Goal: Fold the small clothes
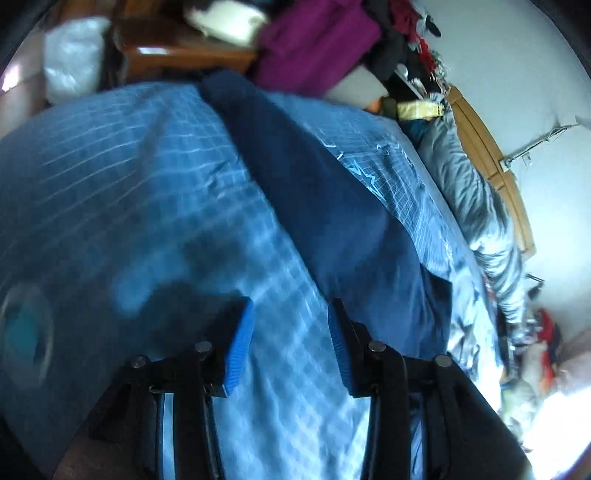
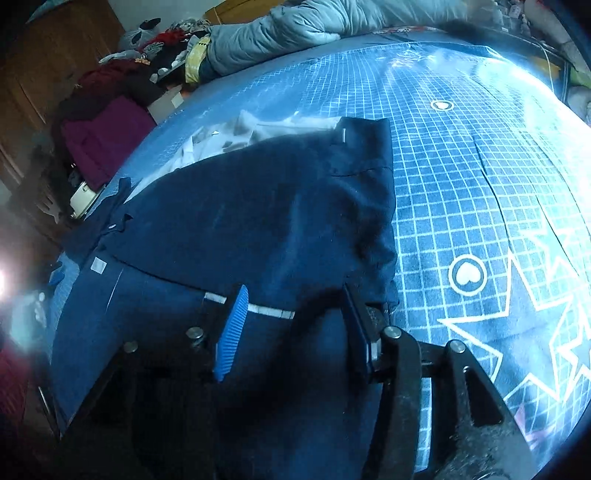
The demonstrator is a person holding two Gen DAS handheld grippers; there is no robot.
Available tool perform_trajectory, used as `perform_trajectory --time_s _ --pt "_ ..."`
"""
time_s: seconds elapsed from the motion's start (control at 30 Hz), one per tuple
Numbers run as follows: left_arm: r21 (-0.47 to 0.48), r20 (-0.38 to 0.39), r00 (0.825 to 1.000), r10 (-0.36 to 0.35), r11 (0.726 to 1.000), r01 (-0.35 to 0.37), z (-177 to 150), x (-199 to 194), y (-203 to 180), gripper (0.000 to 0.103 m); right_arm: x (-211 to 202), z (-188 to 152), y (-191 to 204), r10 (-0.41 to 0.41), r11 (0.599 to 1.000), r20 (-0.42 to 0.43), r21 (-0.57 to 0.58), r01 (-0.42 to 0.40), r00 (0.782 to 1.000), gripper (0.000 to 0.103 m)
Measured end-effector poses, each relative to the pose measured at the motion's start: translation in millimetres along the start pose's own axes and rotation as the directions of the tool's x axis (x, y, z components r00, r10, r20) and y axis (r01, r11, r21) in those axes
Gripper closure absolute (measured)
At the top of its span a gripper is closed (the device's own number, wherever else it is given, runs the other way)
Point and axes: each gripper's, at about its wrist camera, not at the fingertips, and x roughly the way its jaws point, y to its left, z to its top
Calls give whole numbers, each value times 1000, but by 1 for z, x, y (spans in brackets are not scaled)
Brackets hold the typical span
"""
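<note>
A dark navy garment (image 2: pixel 266 206) lies spread on the blue grid-patterned bedspread (image 2: pixel 461 184), with a fold of it laid over the lower part and a white stripe across it. My right gripper (image 2: pixel 291 306) hovers open right over the garment's near edge, nothing between its blue pads. White clothes (image 2: pixel 258 129) lie just beyond the navy garment. In the left wrist view the same navy garment (image 1: pixel 314 192) runs as a long strip away from me. My left gripper (image 1: pixel 291 325) is open above the bedspread (image 1: pixel 129 184), beside the garment's near end, holding nothing.
A grey quilt (image 2: pixel 295 26) is bunched along the bed's far side by a wooden headboard (image 1: pixel 491 162). A purple garment (image 1: pixel 317 40) and a heap of other clothes (image 2: pixel 147 55) sit off the bed's corner, near wooden furniture (image 1: pixel 177 51).
</note>
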Motion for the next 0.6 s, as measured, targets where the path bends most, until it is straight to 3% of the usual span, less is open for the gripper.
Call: perform_trajectory --time_s 0.17,0.37,0.5,0.53,0.57,0.6 --pt "66 -87 996 8 998 -2 35 32 -8 61 9 -7 10 -22 999 -26 26 23 999 50" --pt "-7 -55 998 -43 999 43 54 52 -1 61 17 -7 32 -47 998 -35 -41 46 998 40" --pt "18 -11 1000 -7 1000 7 67 63 -14 66 15 -6 32 -46 998 -30 -40 45 998 40" --pt "41 16 1000 16 999 -17 70 62 -22 79 11 -5 32 -46 998 -20 -40 45 999 42" --pt "70 32 999 5 998 -7 71 59 -34 101 7 -4 32 -42 998 -6 -40 41 999 45" --pt "95 50 999 -12 995 7 71 54 -49 102 2 -3 32 -36 999 8 -39 37 999 46"
